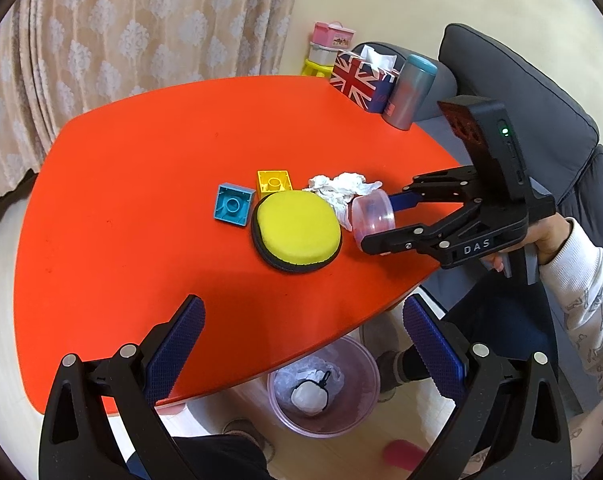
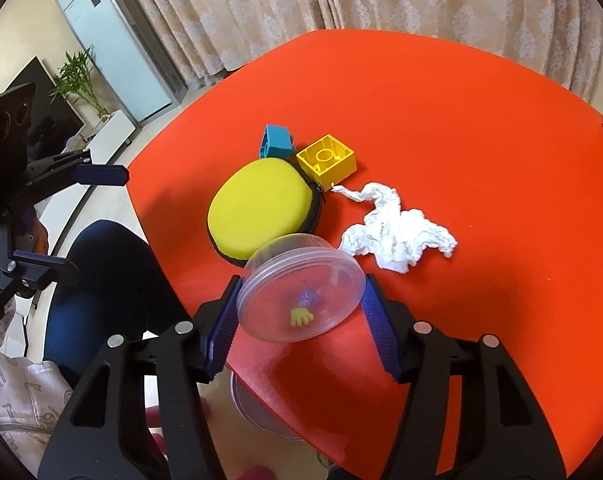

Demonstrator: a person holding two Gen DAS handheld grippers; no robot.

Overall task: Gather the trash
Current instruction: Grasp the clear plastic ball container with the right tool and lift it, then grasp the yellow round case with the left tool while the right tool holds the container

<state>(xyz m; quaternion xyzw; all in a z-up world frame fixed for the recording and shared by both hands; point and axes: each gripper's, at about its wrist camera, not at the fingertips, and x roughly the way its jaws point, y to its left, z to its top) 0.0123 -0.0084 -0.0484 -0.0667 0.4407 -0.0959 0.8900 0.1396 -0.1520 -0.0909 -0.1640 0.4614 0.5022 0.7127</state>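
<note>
Glossy orange table, yellow round zip case near its front edge, blue toy block and yellow toy block just behind, crumpled white tissue beside, Union Jack tissue box at far corner.

Trash bin mostly behind the red table.

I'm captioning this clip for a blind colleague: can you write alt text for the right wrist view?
The right gripper is shut on a clear plastic cup at the near edge of a red table. Beyond it lie a crumpled white tissue, a yellow zip case, a yellow block and a blue block. The open left gripper is at far left.
</note>
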